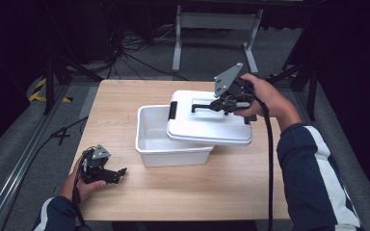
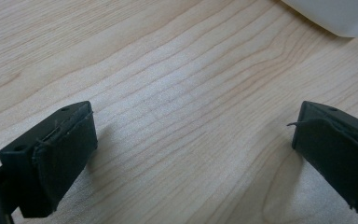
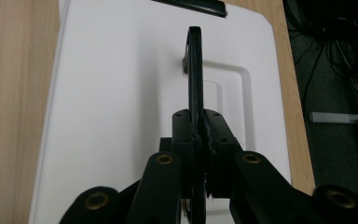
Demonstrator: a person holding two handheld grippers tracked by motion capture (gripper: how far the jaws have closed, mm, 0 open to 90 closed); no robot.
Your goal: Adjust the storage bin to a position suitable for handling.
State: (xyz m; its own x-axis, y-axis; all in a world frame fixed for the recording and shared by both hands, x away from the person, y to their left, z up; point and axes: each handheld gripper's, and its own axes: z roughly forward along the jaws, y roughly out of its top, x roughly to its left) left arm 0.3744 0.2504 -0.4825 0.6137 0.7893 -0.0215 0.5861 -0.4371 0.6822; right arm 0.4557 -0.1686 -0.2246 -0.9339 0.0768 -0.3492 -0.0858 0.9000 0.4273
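Partly, bin (image 1: pixel 160 137) beneath gripper-held (image 1: pixel 221 103) lid (image 1: pixel 207 127).

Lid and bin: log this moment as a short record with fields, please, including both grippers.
lid: white lid, held askew over the bin, shifted toward the right
handle: black handle on the lid, clamped between the jaws
bin: white bin, partly uncovered; inside looks empty
right gripper: right gripper shut on the handle
left gripper: left gripper open, low over the table, holding nothing
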